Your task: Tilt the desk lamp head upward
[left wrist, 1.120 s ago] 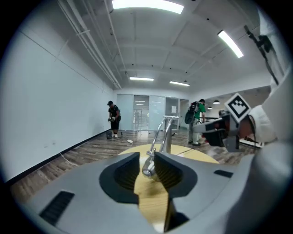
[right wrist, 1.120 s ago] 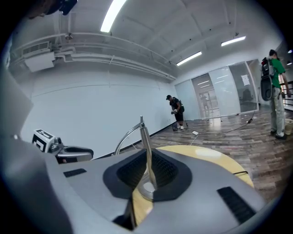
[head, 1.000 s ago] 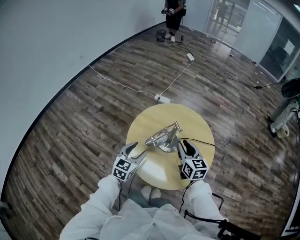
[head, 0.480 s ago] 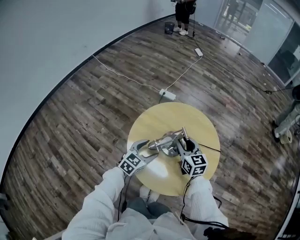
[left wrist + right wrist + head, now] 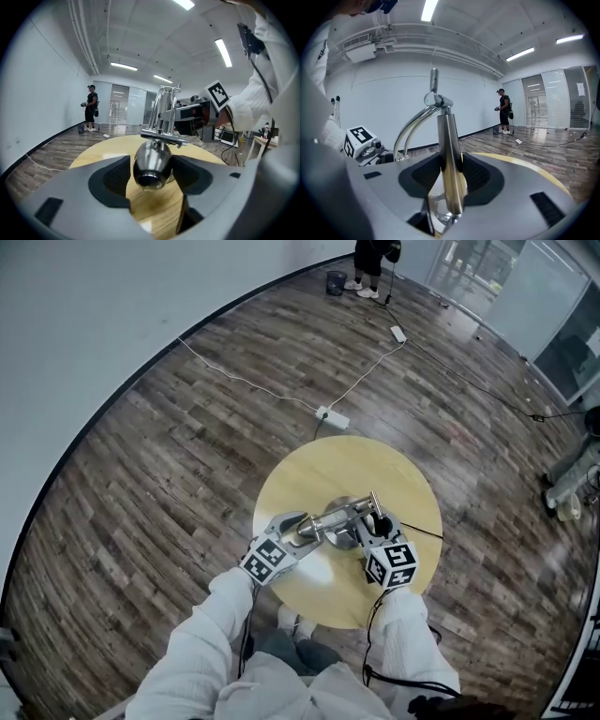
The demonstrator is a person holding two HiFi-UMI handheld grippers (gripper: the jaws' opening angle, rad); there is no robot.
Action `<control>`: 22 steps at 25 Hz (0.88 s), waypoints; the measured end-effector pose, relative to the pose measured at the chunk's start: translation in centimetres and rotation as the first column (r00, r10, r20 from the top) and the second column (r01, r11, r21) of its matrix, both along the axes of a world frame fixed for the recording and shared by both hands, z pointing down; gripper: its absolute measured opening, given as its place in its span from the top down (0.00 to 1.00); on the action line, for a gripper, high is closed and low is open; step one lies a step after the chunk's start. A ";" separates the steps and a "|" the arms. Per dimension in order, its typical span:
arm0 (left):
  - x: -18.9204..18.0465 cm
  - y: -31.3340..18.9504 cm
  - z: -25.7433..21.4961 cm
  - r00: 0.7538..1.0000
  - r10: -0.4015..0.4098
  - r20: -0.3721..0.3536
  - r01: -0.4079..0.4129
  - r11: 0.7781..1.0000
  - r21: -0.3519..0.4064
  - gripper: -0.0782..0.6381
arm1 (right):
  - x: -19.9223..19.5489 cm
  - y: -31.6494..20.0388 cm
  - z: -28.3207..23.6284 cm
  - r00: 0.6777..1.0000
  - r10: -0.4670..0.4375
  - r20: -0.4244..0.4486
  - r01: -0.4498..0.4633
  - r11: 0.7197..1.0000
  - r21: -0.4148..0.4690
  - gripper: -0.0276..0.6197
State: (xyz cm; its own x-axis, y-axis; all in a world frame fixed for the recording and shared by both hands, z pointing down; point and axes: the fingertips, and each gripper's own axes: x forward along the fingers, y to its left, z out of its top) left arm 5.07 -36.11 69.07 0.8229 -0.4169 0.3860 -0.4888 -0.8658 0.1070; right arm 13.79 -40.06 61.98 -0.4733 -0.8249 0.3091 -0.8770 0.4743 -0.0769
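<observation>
A chrome desk lamp (image 5: 339, 521) stands at the middle of a round wooden table (image 5: 319, 465), in the centre of the head view. My left gripper (image 5: 291, 531) brackets the lamp head (image 5: 151, 161). Its jaws are spread wide and have just been closing in, with the head between the pads but, as far as I can tell, not yet pinched. My right gripper (image 5: 377, 527) straddles the upright post (image 5: 449, 150), its jaws likewise spread and just closing in. The step in hand is taking hold. Next, I judge: clamp the post to steady it, grip the head, then swing it upward — gently, lest the base slide.
</observation>
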 end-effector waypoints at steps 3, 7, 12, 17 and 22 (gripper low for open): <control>0.3 -0.1 0.0 1.000 0.027 0.003 -0.027 1.000 0.016 0.52 | 0.0 -0.1 0.0 1.000 0.000 0.011 0.000 1.000 0.000 0.72; -0.1 -0.2 0.0 1.000 0.009 -0.021 -0.008 1.000 0.010 0.52 | -0.4 -0.2 -0.1 1.000 0.001 0.018 -0.001 1.000 0.002 0.72; -0.3 0.0 -0.7 1.000 0.011 -0.026 -0.012 1.000 -0.005 0.53 | -0.3 -0.4 0.0 1.000 -0.005 0.006 0.005 1.000 0.005 0.72; -2.4 0.5 -2.3 1.000 0.009 -0.028 -0.008 0.999 0.032 0.53 | -0.4 -0.5 0.1 1.000 -0.009 -0.007 0.009 1.000 -0.006 0.73; -4.0 1.2 -5.1 0.999 0.001 -0.037 0.003 0.995 0.097 0.54 | -0.1 -0.4 0.0 1.000 -0.002 -0.009 0.002 1.000 -0.007 0.73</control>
State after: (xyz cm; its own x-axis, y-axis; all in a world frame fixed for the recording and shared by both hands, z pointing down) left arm 1.02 -34.89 63.92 0.8353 -0.4518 0.3133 -0.4870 -0.8725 0.0401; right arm 13.72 -40.41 61.99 -0.4720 -0.8218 0.3191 -0.8767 0.4755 -0.0721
